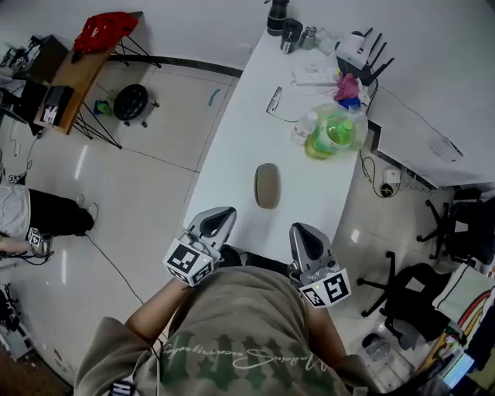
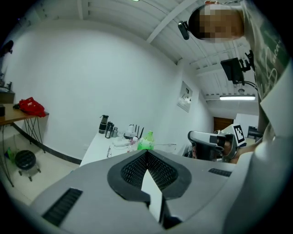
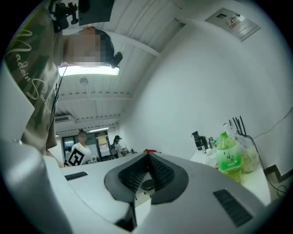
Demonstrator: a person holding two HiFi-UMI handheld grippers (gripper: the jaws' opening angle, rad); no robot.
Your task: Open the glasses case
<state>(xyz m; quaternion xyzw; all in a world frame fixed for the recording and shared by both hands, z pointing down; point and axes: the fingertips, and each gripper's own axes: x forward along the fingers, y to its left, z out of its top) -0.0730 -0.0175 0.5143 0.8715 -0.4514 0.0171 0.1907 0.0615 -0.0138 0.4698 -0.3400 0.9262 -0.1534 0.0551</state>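
In the head view a brown oval glasses case [image 1: 267,186] lies shut near the middle of the long white table [image 1: 232,147]. My left gripper [image 1: 226,211] hovers at the table's near edge, left of and nearer than the case, jaws shut with nothing in them. My right gripper [image 1: 301,229] is at the near edge to the case's right, also shut and empty. Neither touches the case. In the left gripper view the closed jaws of the left gripper [image 2: 147,151] hide the case, and the shut right gripper [image 3: 147,155] hides it in the right gripper view.
Beyond the case are a green bottle [image 1: 334,131] in a plastic bag, a pair of glasses [image 1: 274,100], a router [image 1: 360,50] and dark flasks [image 1: 278,17]. Office chairs [image 1: 410,298] stand to the right. On the floor to the left are a black round object [image 1: 130,100] and a person's legs [image 1: 46,216].
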